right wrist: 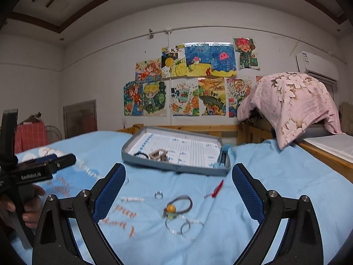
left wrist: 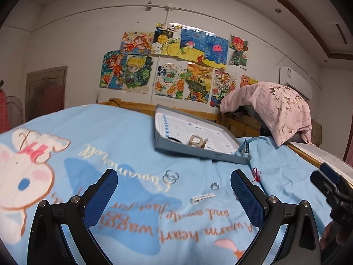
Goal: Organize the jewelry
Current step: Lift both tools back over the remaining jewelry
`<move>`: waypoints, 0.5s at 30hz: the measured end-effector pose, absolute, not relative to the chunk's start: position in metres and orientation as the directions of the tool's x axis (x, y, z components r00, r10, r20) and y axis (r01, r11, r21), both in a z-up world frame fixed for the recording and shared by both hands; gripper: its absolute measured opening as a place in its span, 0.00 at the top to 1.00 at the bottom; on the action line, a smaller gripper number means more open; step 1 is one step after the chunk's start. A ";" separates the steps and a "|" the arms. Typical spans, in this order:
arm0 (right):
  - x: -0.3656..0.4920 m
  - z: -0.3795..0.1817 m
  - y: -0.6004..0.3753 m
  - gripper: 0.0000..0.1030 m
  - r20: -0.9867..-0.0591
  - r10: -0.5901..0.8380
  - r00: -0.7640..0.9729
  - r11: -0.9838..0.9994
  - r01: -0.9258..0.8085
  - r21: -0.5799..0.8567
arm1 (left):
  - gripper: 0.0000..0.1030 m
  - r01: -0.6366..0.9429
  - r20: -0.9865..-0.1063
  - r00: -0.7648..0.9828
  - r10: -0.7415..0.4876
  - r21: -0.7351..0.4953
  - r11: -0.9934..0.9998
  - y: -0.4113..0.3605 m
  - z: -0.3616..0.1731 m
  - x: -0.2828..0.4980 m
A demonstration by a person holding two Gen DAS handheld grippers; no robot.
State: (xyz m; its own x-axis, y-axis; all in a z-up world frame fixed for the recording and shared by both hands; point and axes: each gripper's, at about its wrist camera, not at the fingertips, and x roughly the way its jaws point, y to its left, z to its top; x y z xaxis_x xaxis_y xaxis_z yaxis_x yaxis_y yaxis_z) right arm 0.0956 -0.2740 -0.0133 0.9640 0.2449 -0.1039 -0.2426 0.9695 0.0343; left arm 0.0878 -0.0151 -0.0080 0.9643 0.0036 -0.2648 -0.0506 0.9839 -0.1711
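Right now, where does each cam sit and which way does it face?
Left wrist: on the left gripper, low over the blue bedspread, facing the drawing-covered wall; its own open fingers show, and the right gripper at the right edge.
Right wrist: on the right gripper, same heading; its open fingers show, plus the left gripper and the hand holding it.
Shared: grey tray, small ring, red thread, wall drawings.

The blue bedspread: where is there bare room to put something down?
Bare: the bedspread right of the red string, and the stretch between the rabbit print and grey tray. Crowded: the rings, hair tie and white clip between the right gripper's fingers.
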 end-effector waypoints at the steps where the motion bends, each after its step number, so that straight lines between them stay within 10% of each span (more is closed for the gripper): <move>1: 0.092 -0.017 -0.274 0.08 -0.111 0.239 0.965 0.971 -0.238 0.028 | 0.00 -0.057 -0.274 0.962 0.006 -0.178 0.982 -0.015 -0.011 0.086; 15: 0.098 -0.045 -0.284 0.08 -0.234 0.199 0.952 0.980 -0.196 0.037 | 0.00 -0.067 -0.359 0.933 0.000 -0.174 0.982 -0.019 -0.034 0.083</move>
